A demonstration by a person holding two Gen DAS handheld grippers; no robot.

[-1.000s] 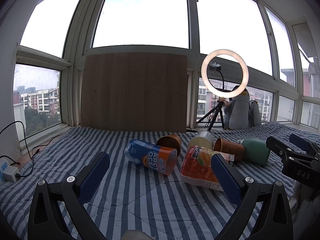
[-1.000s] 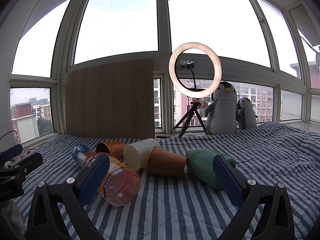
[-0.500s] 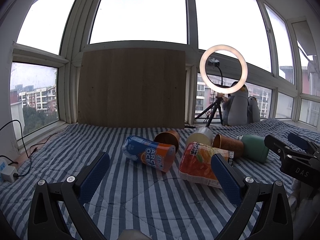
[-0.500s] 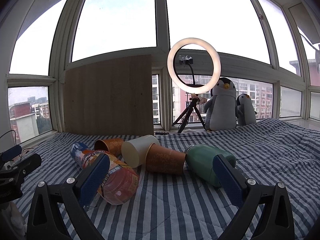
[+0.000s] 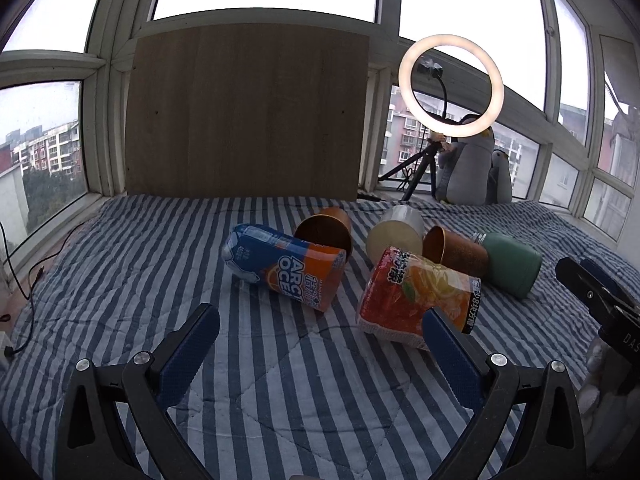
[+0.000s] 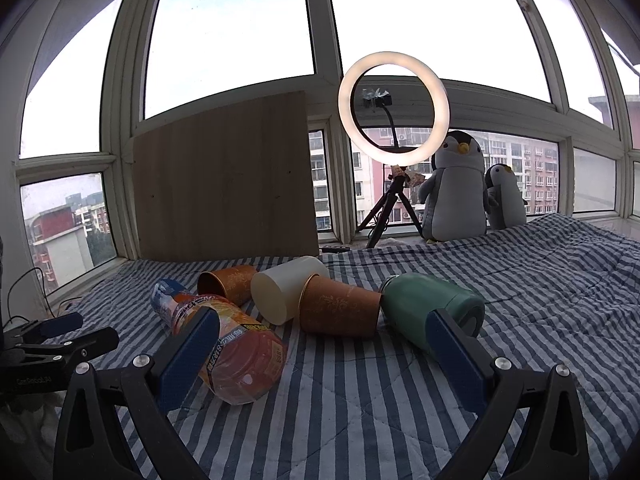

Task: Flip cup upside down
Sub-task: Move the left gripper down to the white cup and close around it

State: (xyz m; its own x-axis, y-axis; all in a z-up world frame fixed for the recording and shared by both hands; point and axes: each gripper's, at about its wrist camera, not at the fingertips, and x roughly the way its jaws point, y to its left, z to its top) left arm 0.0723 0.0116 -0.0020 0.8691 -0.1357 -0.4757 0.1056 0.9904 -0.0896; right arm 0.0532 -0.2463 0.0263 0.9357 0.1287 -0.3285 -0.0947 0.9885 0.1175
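Several cups and bottles lie on their sides on a striped blanket point(image 5: 120, 300). A brown paper cup point(image 5: 326, 232) point(image 6: 228, 286), a cream cup point(image 5: 396, 234) point(image 6: 286, 288), a second brown cup point(image 5: 456, 250) point(image 6: 340, 310) and a green flask point(image 5: 510, 268) point(image 6: 432, 312) form a row. An orange-blue bottle point(image 5: 286, 266) and an orange juice bottle point(image 5: 418, 300) point(image 6: 236, 354) lie in front. My left gripper point(image 5: 320, 352) is open and empty, short of the bottles. My right gripper point(image 6: 322, 350) is open and empty, in front of the second brown cup.
A wooden board point(image 5: 248, 112) leans on the window behind. A ring light on a tripod point(image 6: 394, 108) and two plush penguins point(image 6: 456, 192) stand at the back right. Cables point(image 5: 24, 264) lie at the left edge.
Both grippers have moved forward toward the pile and tilted down a little, so the cups and bottles look larger. Both stay open. No object has moved.
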